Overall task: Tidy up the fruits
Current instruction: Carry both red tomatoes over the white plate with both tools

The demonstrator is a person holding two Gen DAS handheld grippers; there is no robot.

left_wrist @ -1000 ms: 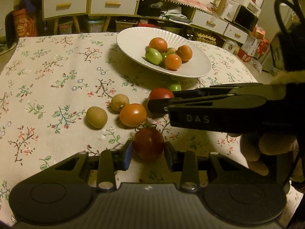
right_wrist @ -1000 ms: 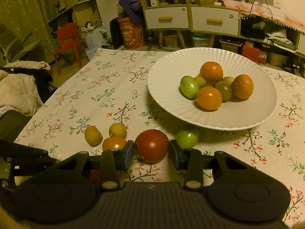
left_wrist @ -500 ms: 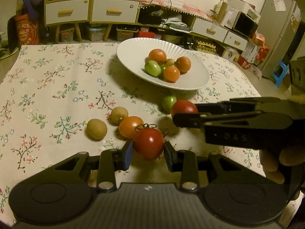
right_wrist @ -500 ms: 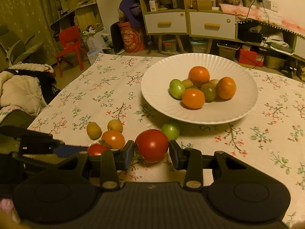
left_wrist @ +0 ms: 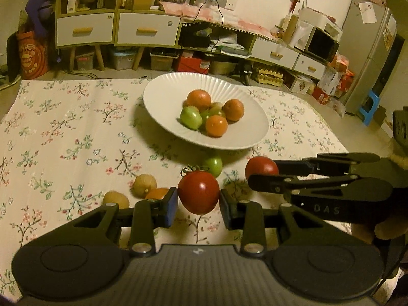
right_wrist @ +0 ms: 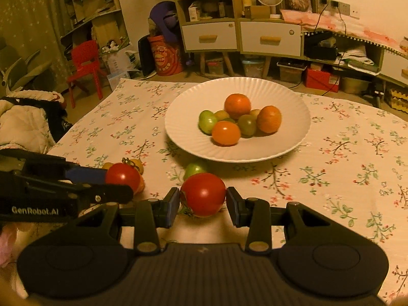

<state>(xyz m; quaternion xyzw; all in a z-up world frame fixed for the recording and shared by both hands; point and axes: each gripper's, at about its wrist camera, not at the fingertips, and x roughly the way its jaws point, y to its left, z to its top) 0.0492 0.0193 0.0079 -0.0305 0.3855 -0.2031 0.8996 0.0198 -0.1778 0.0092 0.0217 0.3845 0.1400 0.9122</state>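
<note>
Two grippers angled down, side by side: left gripper (left_wrist: 198,202) fingers pinching stemmed tomato (left_wrist: 198,192), right gripper (right_wrist: 202,202) fingers pinching red tomato (right_wrist: 203,194)

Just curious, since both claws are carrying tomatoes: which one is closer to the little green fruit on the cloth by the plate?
Right. The right gripper hovers just before the green fruit; the left gripper sits farther off to its side.
</note>
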